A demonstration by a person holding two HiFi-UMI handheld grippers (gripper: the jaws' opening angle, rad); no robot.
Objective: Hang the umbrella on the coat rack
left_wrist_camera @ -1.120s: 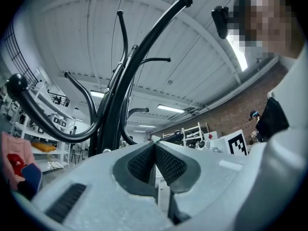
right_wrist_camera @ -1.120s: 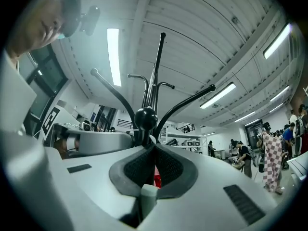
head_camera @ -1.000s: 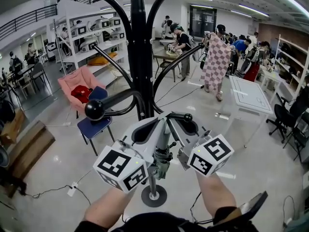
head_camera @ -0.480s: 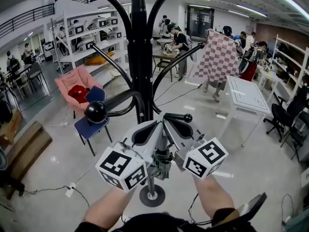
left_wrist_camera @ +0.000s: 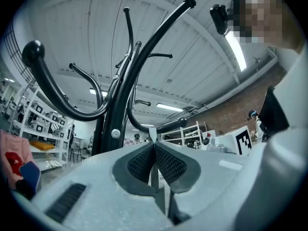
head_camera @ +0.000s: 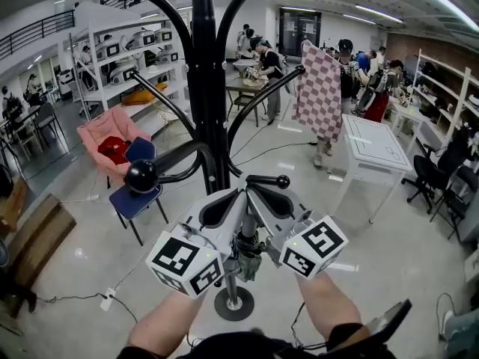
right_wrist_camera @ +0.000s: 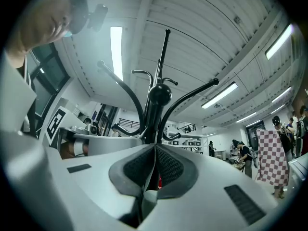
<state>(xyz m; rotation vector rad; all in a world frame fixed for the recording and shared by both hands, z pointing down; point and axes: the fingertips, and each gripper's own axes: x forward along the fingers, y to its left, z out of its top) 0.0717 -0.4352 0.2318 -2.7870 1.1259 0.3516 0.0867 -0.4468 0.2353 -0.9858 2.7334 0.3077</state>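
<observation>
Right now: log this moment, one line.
left hand-held gripper: shut on umbrella | right hand-held gripper: same | coat rack: umbrella not hung

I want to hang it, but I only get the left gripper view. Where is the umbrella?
Observer: In the head view the umbrella hangs folded, low in front of the rack.
Operator: Is my other gripper holding it too?
Observer: The right gripper has its jaws shut on something thin, likely part of the umbrella.
Operator: What is under it?
Observer: The rack's round base, right below the umbrella.
</observation>
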